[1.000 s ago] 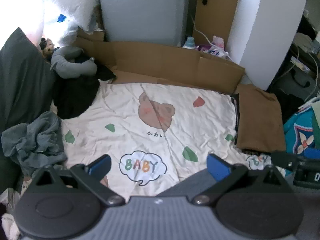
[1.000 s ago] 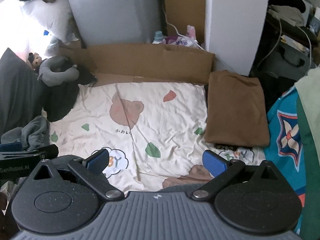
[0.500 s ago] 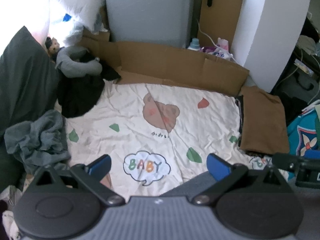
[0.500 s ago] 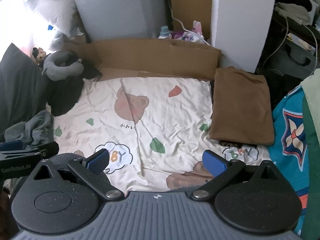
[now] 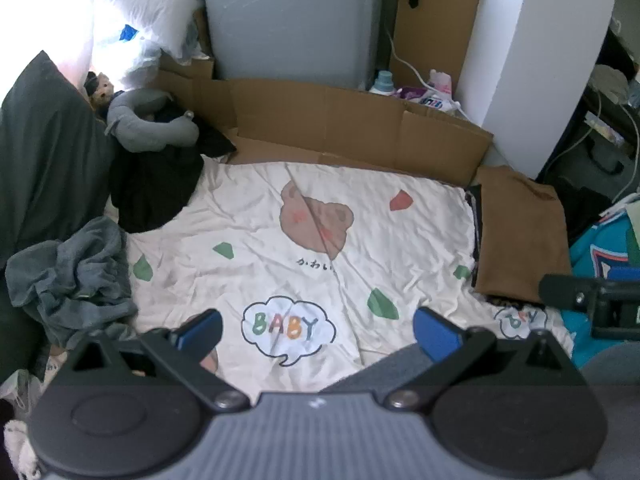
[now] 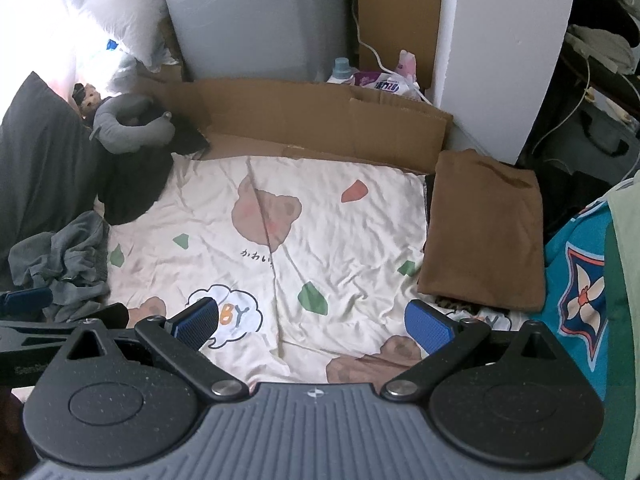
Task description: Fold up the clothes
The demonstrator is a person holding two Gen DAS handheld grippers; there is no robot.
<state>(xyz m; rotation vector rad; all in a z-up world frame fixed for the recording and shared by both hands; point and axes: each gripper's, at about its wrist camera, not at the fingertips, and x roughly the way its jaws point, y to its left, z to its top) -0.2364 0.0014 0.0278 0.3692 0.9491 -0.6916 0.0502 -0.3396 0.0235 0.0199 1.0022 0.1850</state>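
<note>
A folded brown garment [image 5: 520, 236] [image 6: 484, 232] lies flat at the right edge of the cream bear-print sheet [image 5: 304, 248] [image 6: 320, 232]. A crumpled grey garment [image 5: 72, 276] [image 6: 64, 260] is heaped at the sheet's left edge, with a black garment [image 5: 152, 188] [image 6: 128, 188] behind it. My left gripper [image 5: 318, 330] hovers open over the sheet's near part above the "BABY" print, holding nothing. My right gripper [image 6: 314, 322] is open too, empty, over the near middle of the sheet. Each gripper shows at the side of the other's view.
A cardboard wall [image 5: 360, 128] [image 6: 320, 120] borders the sheet's far side, with bottles [image 6: 340, 70] behind it. A grey neck pillow [image 5: 148, 128] and a dark cushion [image 5: 44, 152] sit at the left. A white pillar [image 6: 504, 52] rises at the back right; a teal patterned cloth [image 6: 576, 292] lies at the right.
Both grippers have drawn back and risen a little, so more of the sheet and room shows. Their jaws stay open and the clothes have not moved.
</note>
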